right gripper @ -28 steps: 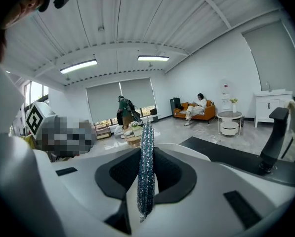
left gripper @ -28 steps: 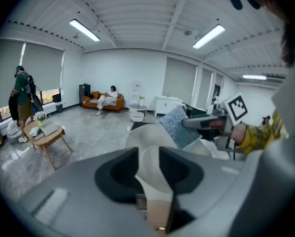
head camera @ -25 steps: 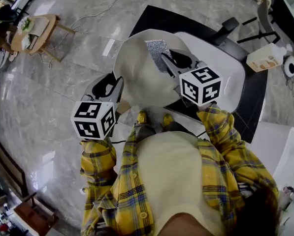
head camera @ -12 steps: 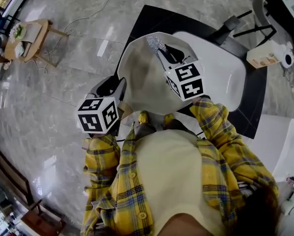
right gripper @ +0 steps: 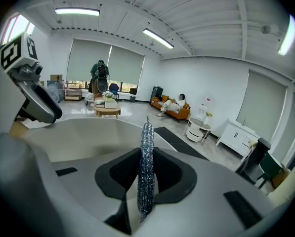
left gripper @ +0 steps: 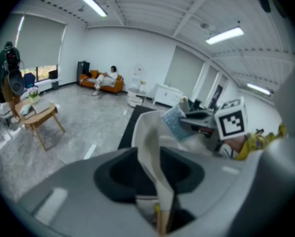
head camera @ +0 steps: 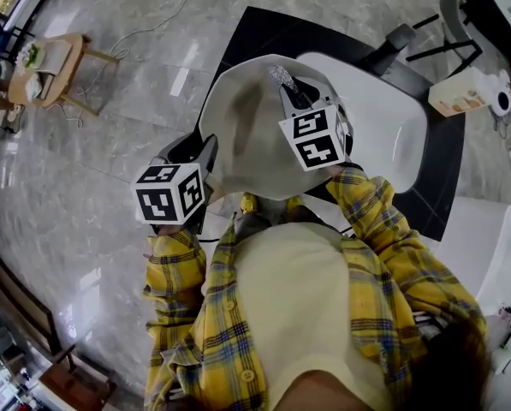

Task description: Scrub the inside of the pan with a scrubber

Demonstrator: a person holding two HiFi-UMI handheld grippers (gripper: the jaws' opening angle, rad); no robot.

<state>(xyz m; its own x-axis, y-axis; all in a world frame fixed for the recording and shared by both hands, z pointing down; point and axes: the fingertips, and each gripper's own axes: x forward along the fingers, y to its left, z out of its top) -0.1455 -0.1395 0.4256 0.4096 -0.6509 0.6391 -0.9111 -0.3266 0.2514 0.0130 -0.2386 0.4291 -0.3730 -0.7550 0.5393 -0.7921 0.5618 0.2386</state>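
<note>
Scrubber (right gripper: 146, 167), a thin glittery silver pad, stands on edge in the right gripper (head camera: 294, 95). Its long axis runs straight out along the jaws, which are clenched on its two flat faces, and its free end points toward the far inner wall of the cream pan (head camera: 242, 135). The pan is tilted, hollow side up toward the head view, just beside a white basin (head camera: 383, 135). The left gripper (head camera: 202, 151) grasps the pan's near rim, its wide-set jaws having just been closing on it.

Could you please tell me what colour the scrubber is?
The scrubber is a glittery, metallic silver; it shows best in the right gripper view.
</note>
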